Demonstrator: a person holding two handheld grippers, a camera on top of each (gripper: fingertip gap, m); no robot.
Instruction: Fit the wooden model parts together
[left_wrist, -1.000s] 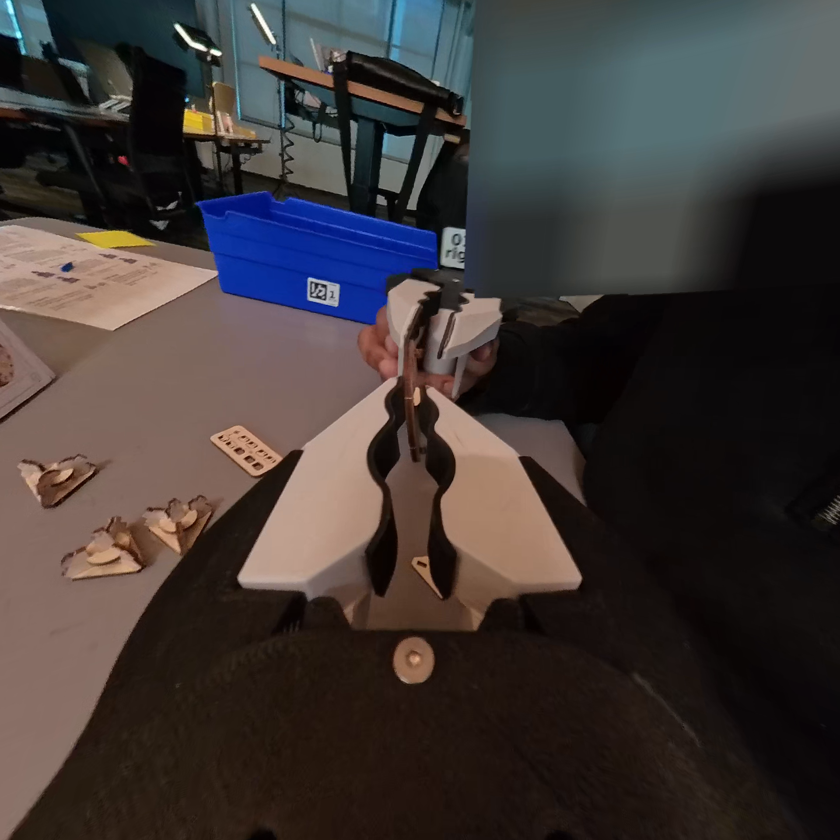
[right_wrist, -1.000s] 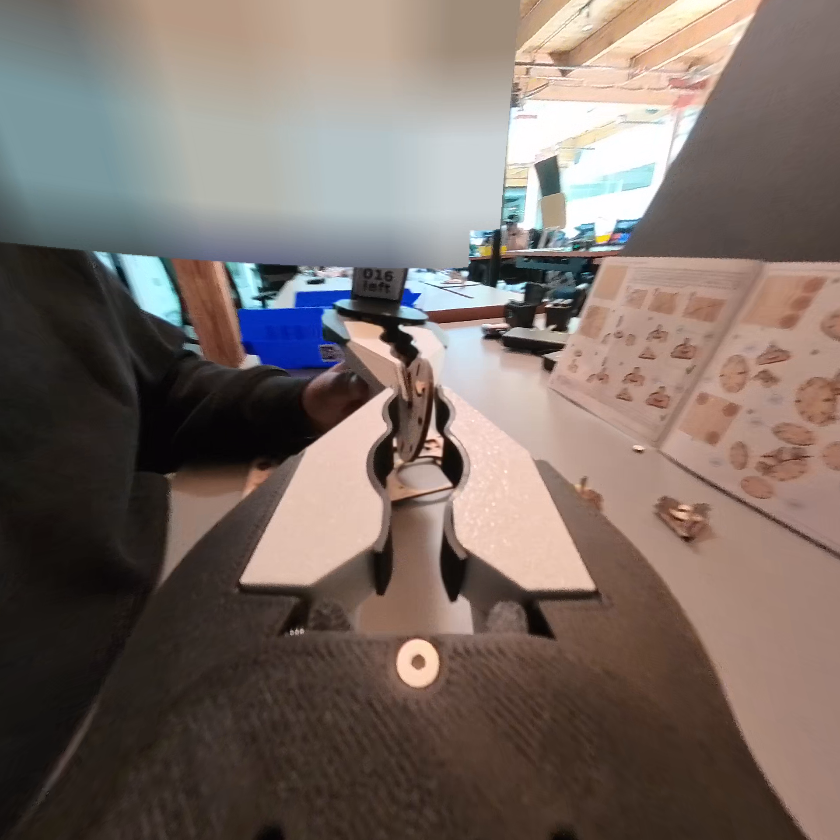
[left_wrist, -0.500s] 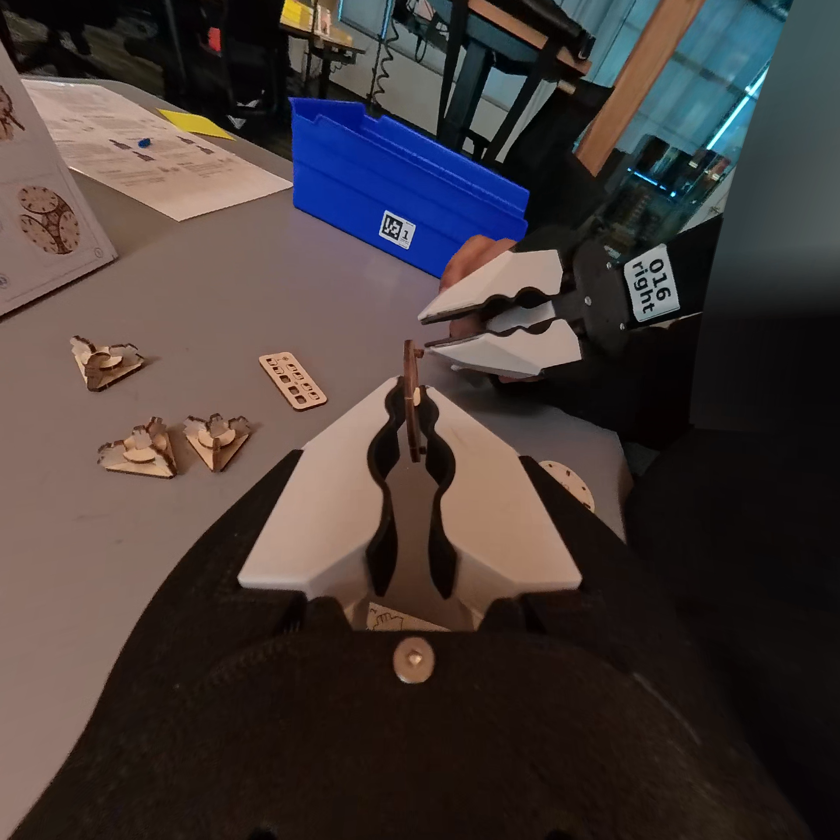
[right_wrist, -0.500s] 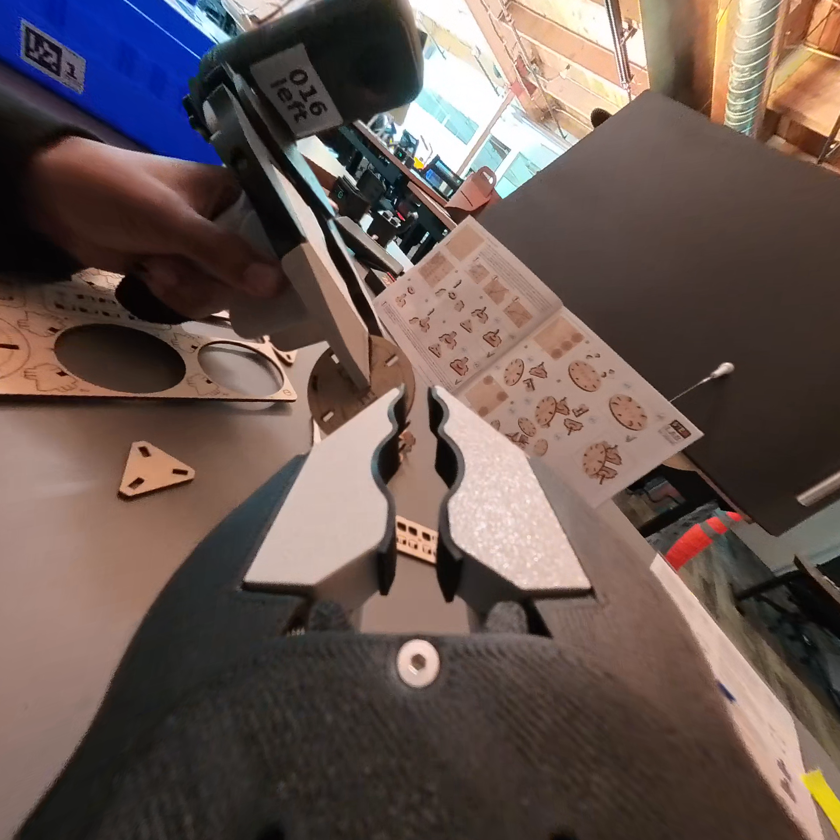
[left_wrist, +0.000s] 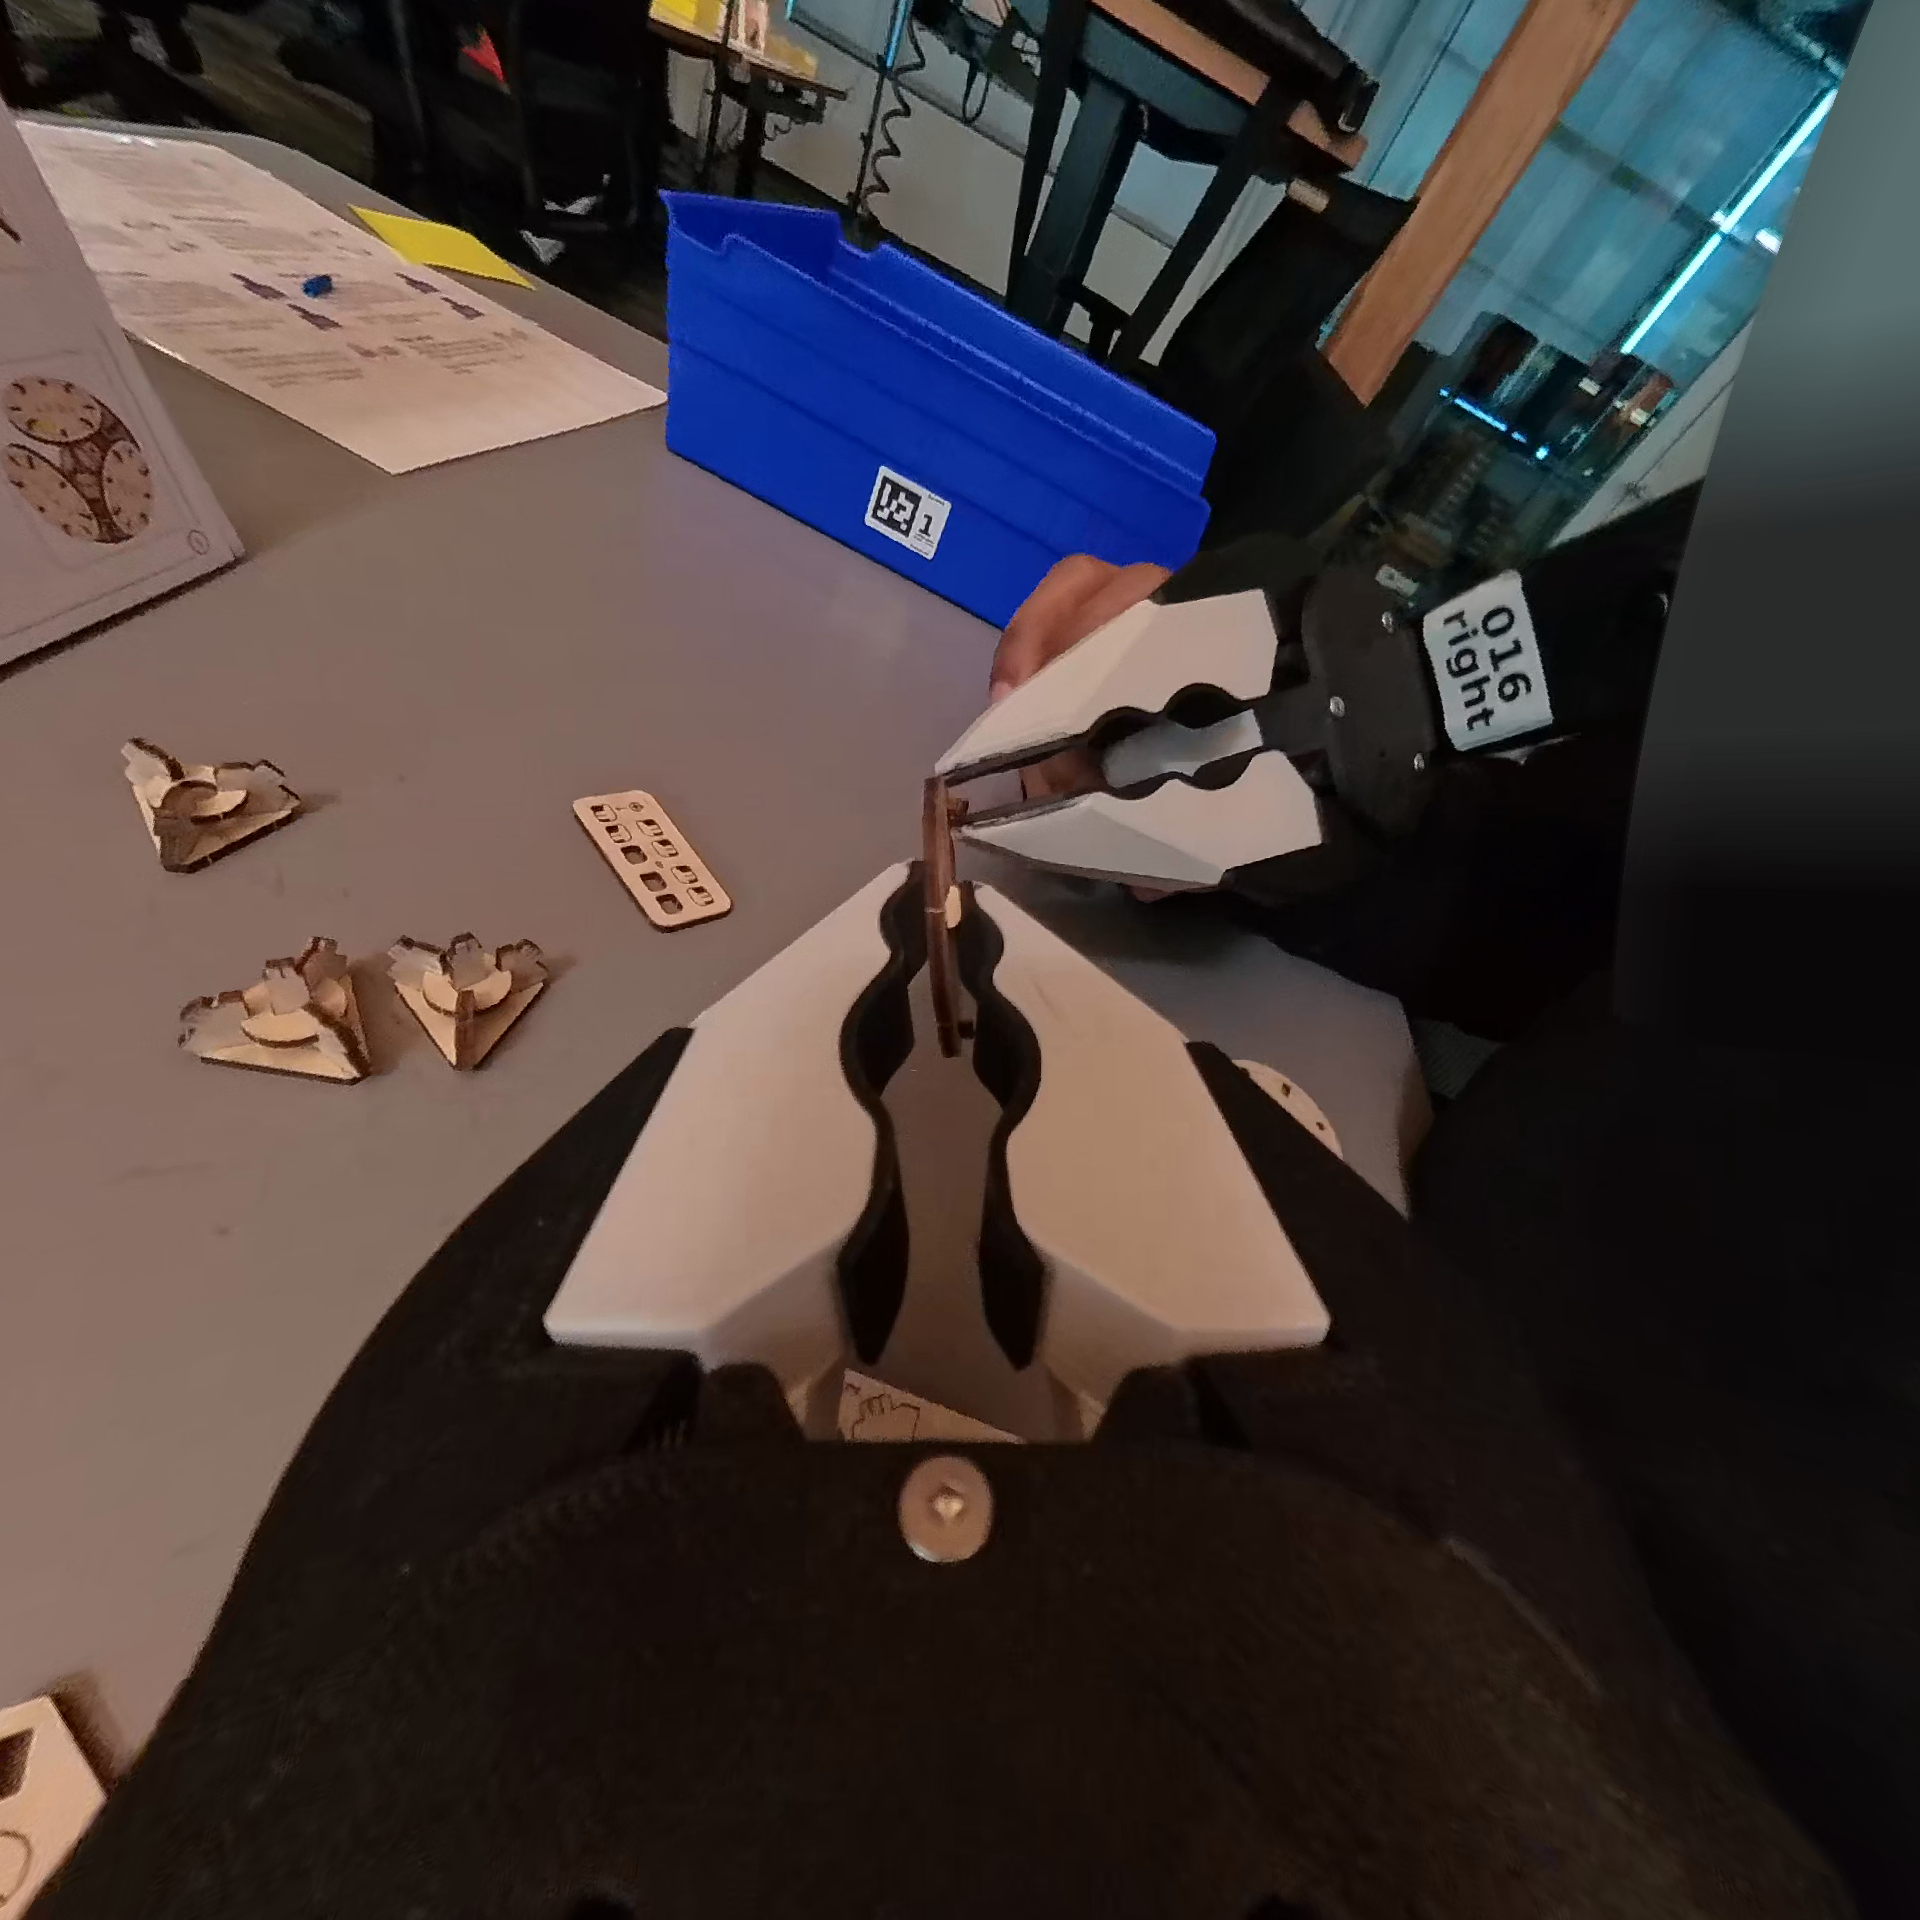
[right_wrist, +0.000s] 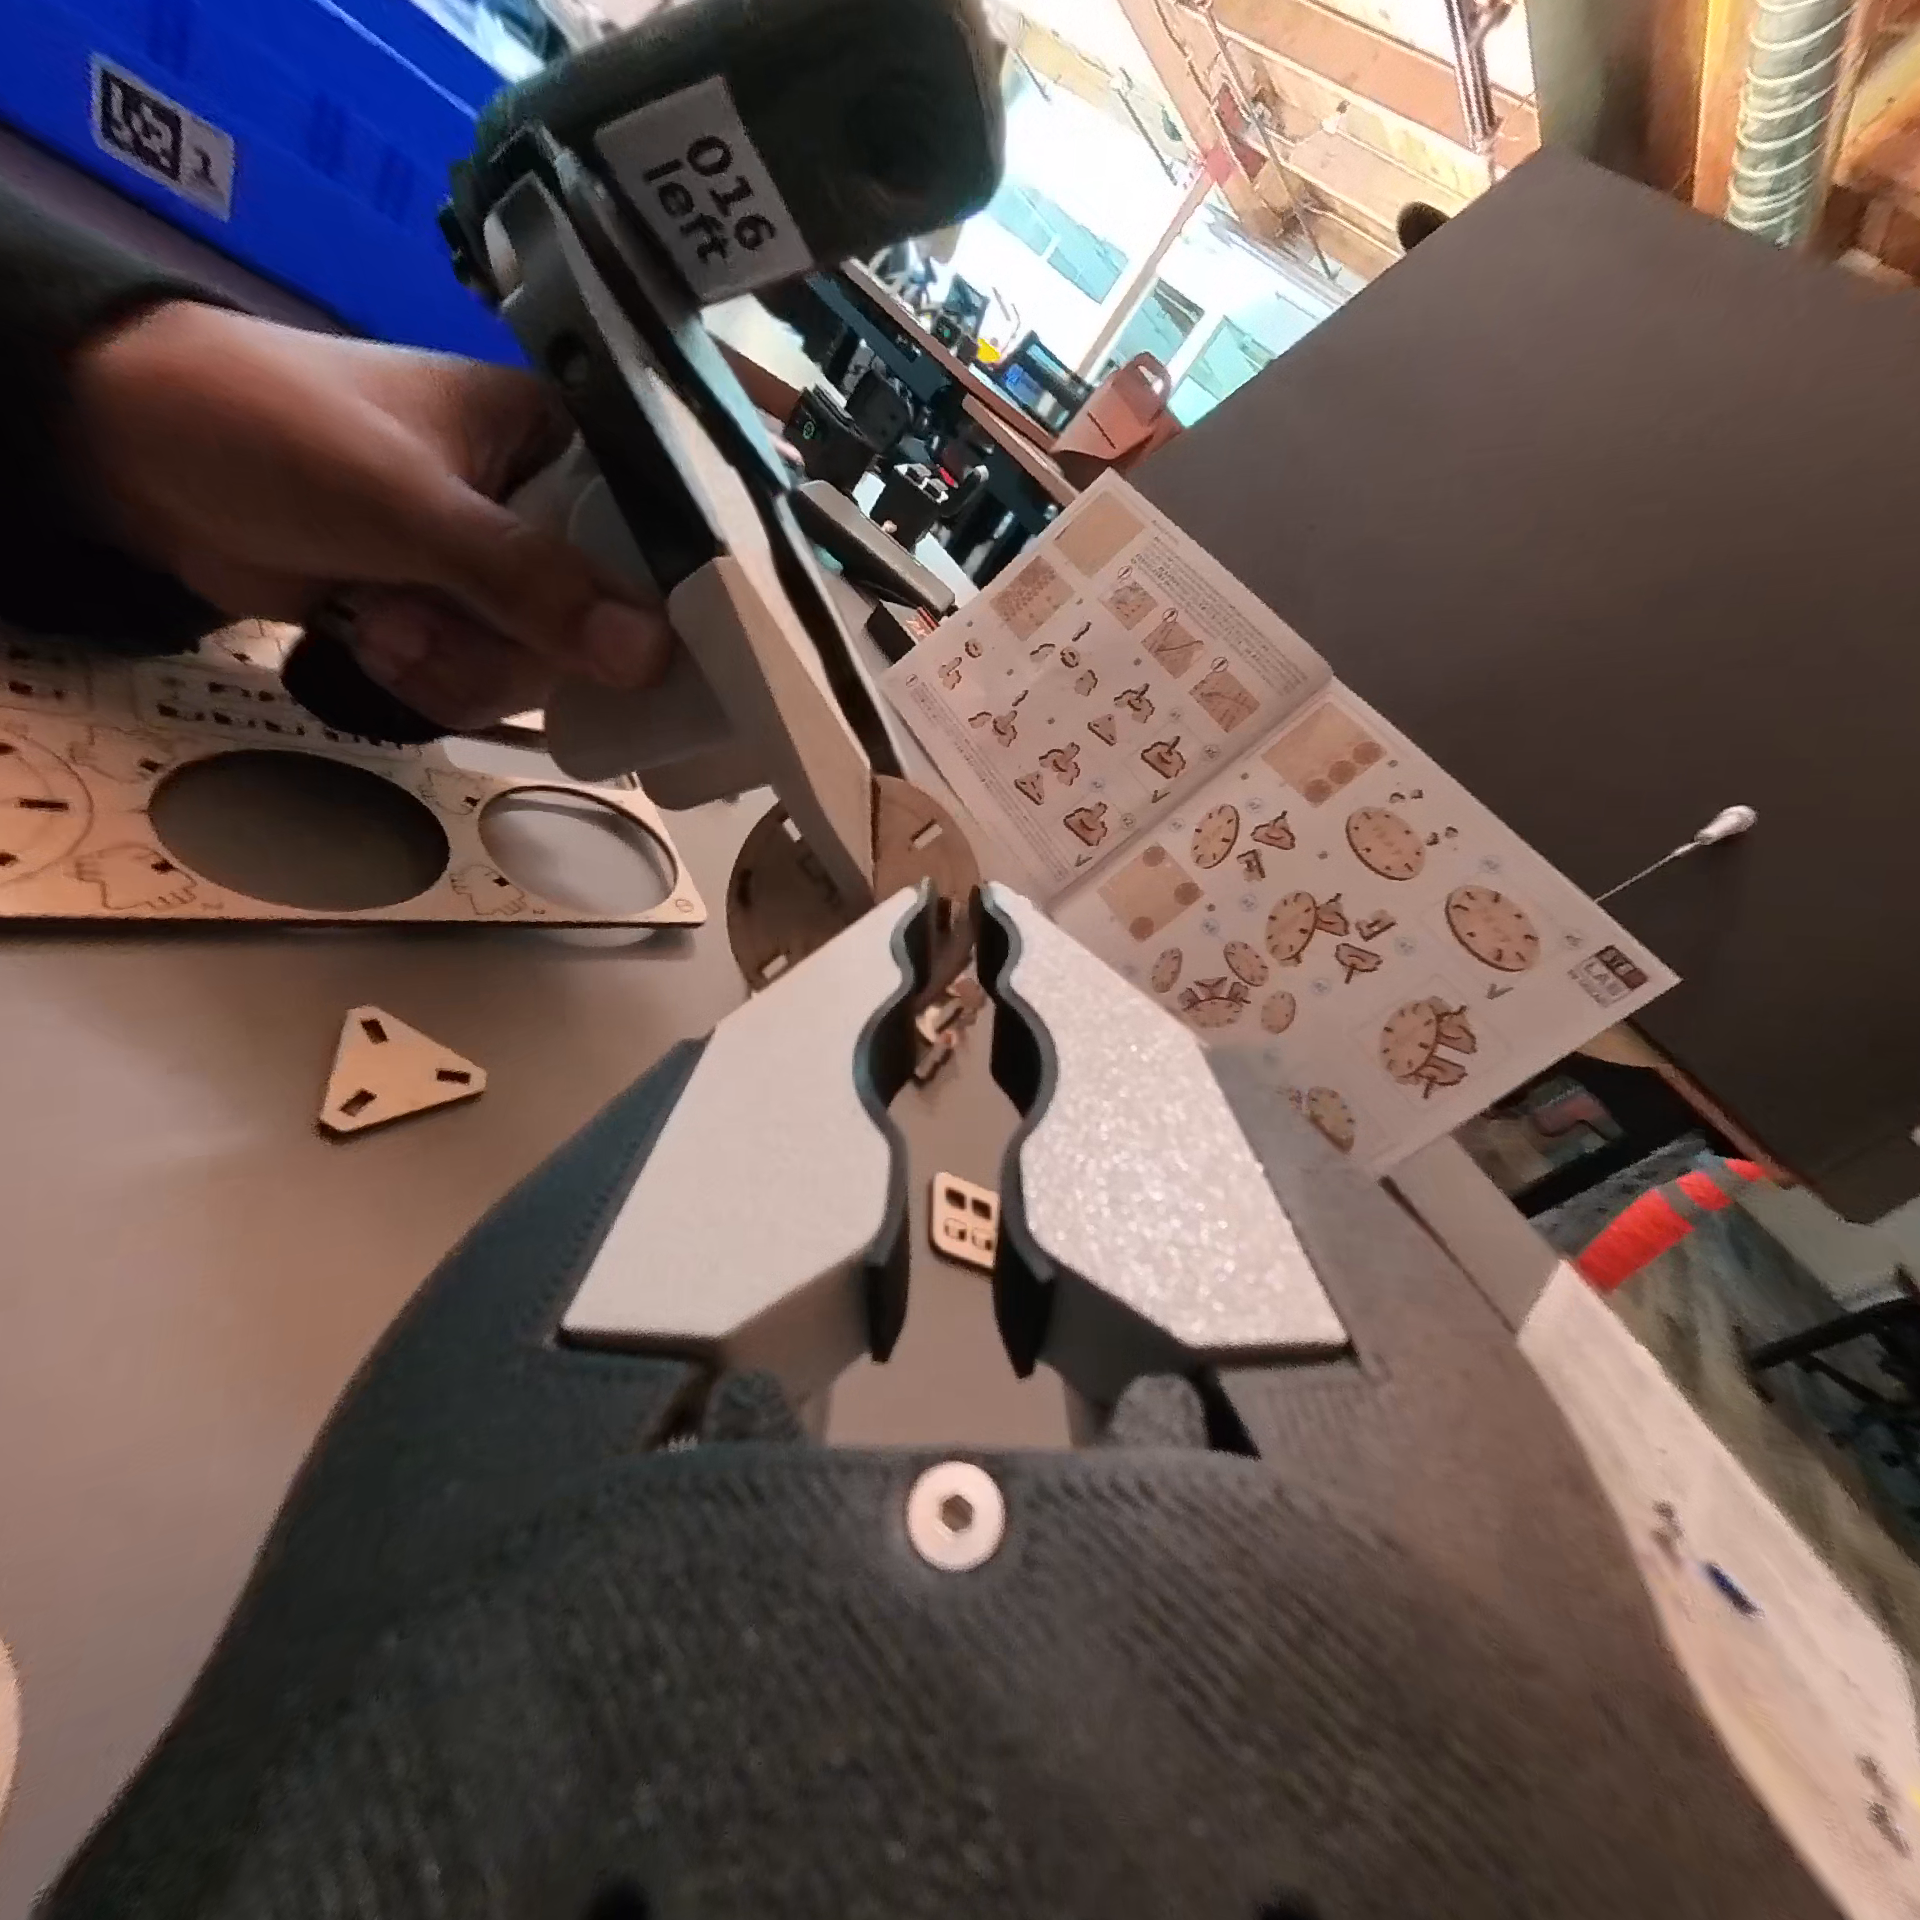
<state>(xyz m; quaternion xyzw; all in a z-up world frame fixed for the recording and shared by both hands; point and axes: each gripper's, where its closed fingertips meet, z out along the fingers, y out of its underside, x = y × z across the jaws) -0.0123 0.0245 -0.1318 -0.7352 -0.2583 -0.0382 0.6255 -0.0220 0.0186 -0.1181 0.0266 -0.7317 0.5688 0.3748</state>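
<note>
The left gripper (left_wrist: 940, 914) is closed on a thin wooden disc (left_wrist: 938, 935), seen edge-on, pads pressed to both faces. The right gripper (left_wrist: 951, 795) meets the disc's top edge, its jaws narrowly parted around a small tab there; whether they pinch it is hard to tell. Beyond, on the grey table (left_wrist: 520, 675), lie a slotted wooden strip (left_wrist: 651, 859) and three small wooden assemblies (left_wrist: 275, 1023). A blue bin (left_wrist: 914, 416) stands at the far edge.

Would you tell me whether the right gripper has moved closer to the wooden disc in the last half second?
Yes: the right gripper has closed in on the wooden disc.
</note>
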